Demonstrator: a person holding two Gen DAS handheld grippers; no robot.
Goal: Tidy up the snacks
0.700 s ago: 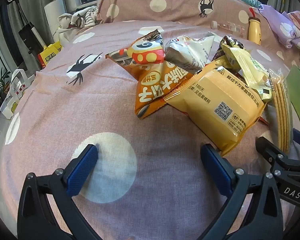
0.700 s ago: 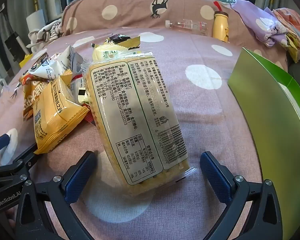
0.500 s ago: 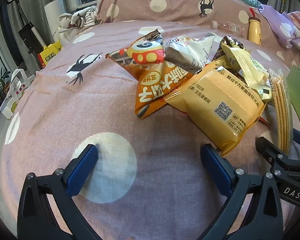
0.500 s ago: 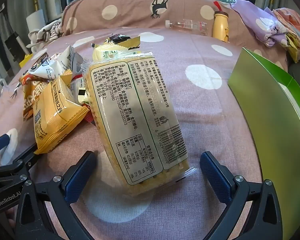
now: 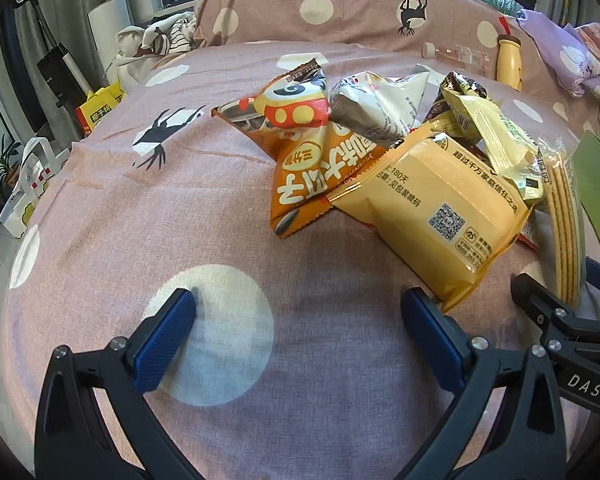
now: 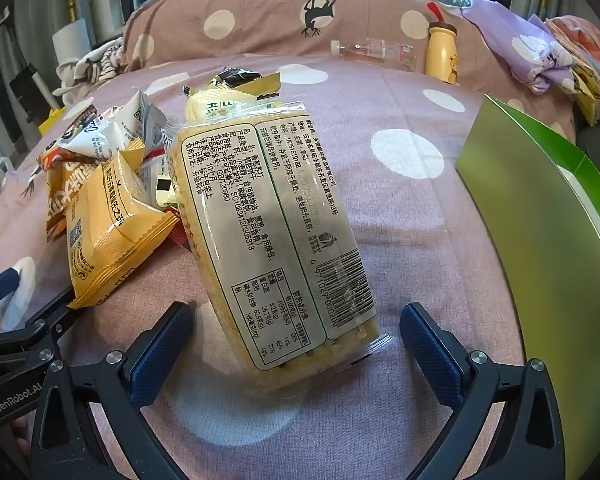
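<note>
A heap of snack packets lies on a pink dotted bedspread [image 5: 180,208]. In the left wrist view, a yellow packet [image 5: 440,208] is nearest, with an orange packet [image 5: 312,176], a red-and-yellow one [image 5: 288,112] and a white one [image 5: 380,108] behind it. My left gripper [image 5: 296,320] is open and empty over a white dot, its right finger close to the yellow packet's corner. In the right wrist view, a long clear pack of crackers [image 6: 272,232] lies between the open fingers of my right gripper [image 6: 296,332], untouched. The yellow packet [image 6: 108,224] lies left of it.
A green box [image 6: 548,240] stands open at the right. A yellow bottle [image 6: 442,54] and a clear bottle [image 6: 376,52] lie against the pillow at the back. Lilac bedding [image 6: 540,56] is bunched at the far right. Bags and boxes [image 5: 96,108] stand beside the bed on the left.
</note>
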